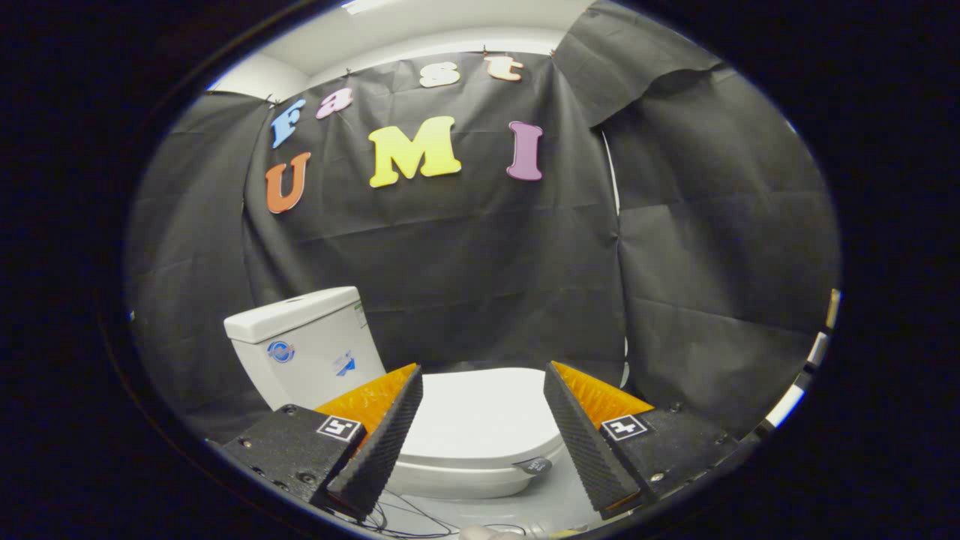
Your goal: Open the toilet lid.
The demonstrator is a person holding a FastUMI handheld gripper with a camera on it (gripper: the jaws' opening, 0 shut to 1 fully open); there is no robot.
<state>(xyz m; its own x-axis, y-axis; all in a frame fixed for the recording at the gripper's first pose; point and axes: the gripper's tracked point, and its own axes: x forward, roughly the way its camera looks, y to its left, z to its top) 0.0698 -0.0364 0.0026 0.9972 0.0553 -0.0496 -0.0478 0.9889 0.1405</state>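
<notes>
A white toilet stands against the black cloth wall, its tank (pixel 304 349) to the left behind my left finger. The white lid (pixel 480 412) lies flat and closed on the bowl (pixel 457 478), seen in the gap between my fingers and a little beyond them. A small grey tab (pixel 534 466) sticks out at the lid's front rim near my right finger. My gripper (pixel 484 382) stands open, its fingers wide apart and above the lid, touching nothing.
Black cloth walls close in behind and to the right of the toilet. Thin dark cables (pixel 405 517) lie on the pale floor below the bowl. A light strip (pixel 817 352) shows past the right cloth edge.
</notes>
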